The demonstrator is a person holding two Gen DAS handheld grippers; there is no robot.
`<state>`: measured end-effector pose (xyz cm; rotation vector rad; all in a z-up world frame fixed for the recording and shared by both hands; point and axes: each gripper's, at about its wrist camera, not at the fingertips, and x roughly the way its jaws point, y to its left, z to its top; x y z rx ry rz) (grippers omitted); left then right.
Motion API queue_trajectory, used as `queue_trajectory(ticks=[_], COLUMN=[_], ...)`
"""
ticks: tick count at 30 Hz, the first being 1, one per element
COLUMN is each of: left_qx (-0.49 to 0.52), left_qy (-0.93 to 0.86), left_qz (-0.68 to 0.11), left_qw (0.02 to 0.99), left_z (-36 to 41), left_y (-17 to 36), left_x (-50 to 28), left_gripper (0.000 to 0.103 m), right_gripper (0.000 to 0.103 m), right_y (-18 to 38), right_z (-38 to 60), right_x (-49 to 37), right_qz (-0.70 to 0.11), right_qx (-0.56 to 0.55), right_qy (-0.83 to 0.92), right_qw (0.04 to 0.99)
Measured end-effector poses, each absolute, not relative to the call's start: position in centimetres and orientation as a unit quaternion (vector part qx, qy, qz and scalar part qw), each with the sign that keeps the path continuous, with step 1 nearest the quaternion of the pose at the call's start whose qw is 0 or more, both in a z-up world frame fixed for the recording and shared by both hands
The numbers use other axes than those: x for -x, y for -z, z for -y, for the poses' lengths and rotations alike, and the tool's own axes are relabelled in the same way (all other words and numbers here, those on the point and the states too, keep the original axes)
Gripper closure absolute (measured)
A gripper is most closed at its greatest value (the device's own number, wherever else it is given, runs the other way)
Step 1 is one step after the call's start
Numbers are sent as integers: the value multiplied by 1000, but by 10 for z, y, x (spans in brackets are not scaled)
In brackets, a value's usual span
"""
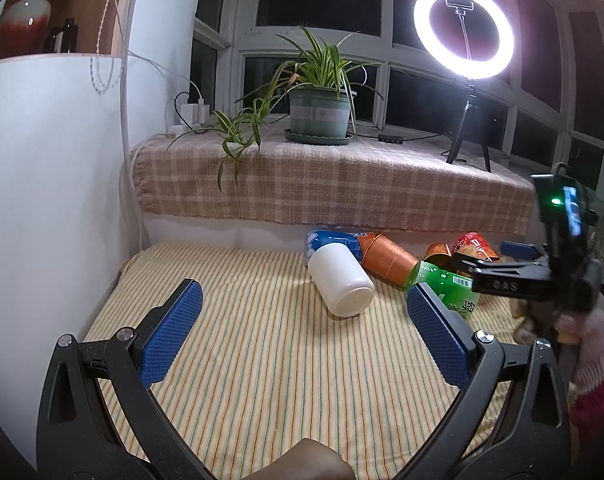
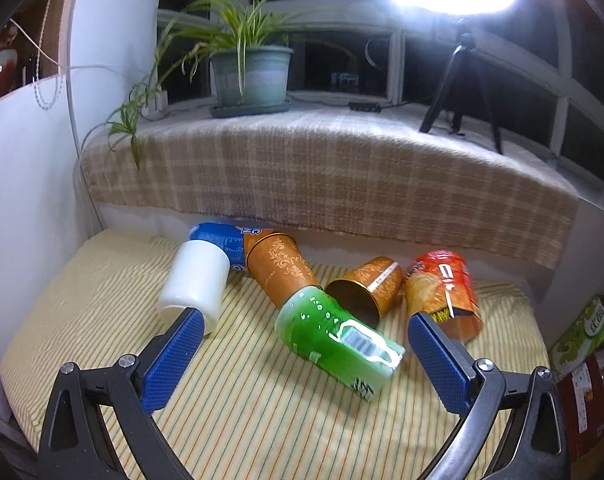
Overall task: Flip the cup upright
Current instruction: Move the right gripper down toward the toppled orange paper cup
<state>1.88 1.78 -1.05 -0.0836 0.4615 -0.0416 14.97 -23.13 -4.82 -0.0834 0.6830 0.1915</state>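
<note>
Several cups lie on their sides on the striped cloth (image 2: 241, 408): a white one (image 2: 195, 280), a blue one (image 2: 221, 240), two gold-brown ones (image 2: 281, 268) (image 2: 366, 286), a green one (image 2: 338, 340) and a red-orange one (image 2: 442, 292). My right gripper (image 2: 304, 334) is open, its blue pads either side of the green cup and a little short of it. My left gripper (image 1: 302, 300) is open and empty, just short of the white cup (image 1: 340, 280). The right gripper also shows at the right of the left wrist view (image 1: 502, 264), above the green cup (image 1: 446, 286).
A ledge under a checked cloth (image 1: 330, 184) rises behind the cups, with a potted plant (image 1: 320, 114) and a ring light on a tripod (image 1: 464, 30). A white wall (image 1: 53, 184) closes the left side. Boxes (image 2: 582, 340) stand at the right.
</note>
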Motion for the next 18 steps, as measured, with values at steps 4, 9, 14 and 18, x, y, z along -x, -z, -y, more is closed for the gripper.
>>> queue_trajectory(ticks=[4,9,14,18], left_qx=[66,96,80,71], left_qy=[48,70,62,66], left_qz=[-254,-280,-285,-301], left_qw=[964,953,953,949], left_z=[-27,-40,-44,-46], left_y=[9,6,3,5], left_x=[-30,-45,-52,-58], left_gripper=[0,0,0,0], right_gripper=[0,0,0,1], right_y=[53,58,72,85], right_z=[228,221,216,211], right_x=[-178,-213,-247,-267], right_qz=[-353,-372,-406,-432], right_qx=[56,79,86,89], right_qy=[-99,-110,-123,-133], right_qw=[929,918,901,887])
